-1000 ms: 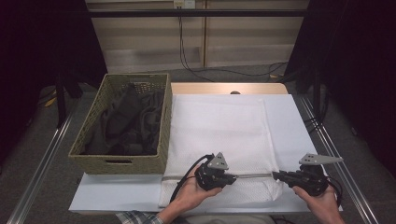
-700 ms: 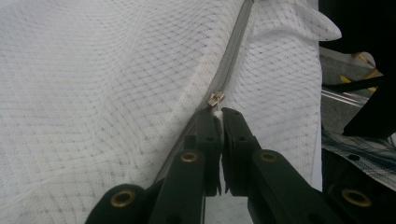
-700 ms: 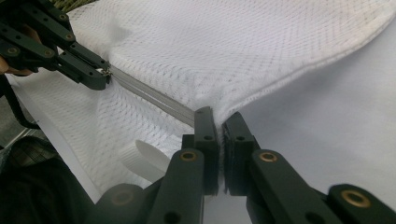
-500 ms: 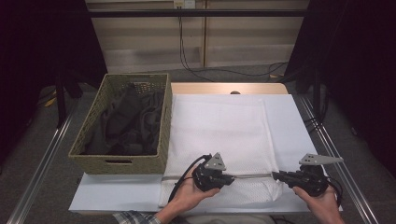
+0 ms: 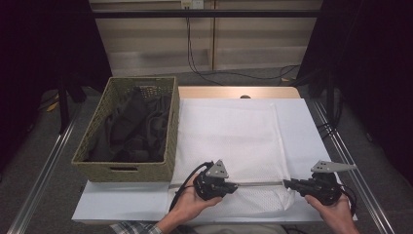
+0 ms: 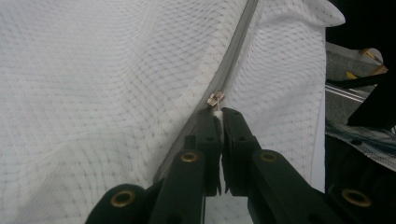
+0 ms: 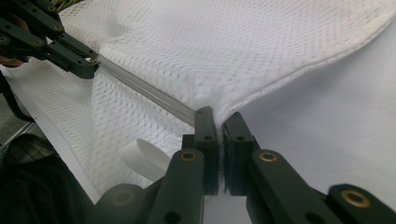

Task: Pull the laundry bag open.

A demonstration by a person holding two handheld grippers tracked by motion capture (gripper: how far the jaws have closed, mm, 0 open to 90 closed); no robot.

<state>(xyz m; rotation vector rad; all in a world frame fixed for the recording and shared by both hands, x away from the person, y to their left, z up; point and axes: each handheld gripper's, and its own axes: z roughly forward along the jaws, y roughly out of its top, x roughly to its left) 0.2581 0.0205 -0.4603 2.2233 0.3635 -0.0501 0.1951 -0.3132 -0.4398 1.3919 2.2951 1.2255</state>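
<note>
A white mesh bag (image 5: 229,136) lies flat on the white table, its grey zipper (image 5: 258,184) running along the near edge. My left gripper (image 5: 235,185) is shut on the zipper's pull tab, with the small metal slider (image 6: 215,98) just ahead of my left gripper (image 6: 218,114). My right gripper (image 5: 285,184) faces it from the right. In the right gripper view, my right gripper (image 7: 218,119) is shut on the bag's fabric at the end of the zipper (image 7: 144,88). The zipper is taut between them, and the left gripper (image 7: 88,65) shows at the far end.
A woven basket (image 5: 127,170) holding dark clothes (image 5: 131,126) stands on the table's left side, right beside the bag. Bare white table (image 5: 304,131) lies to the bag's right. Metal rails (image 5: 350,165) run along both table sides.
My left gripper has edged slightly to the left along the zipper line. The right gripper has stayed where it was.
</note>
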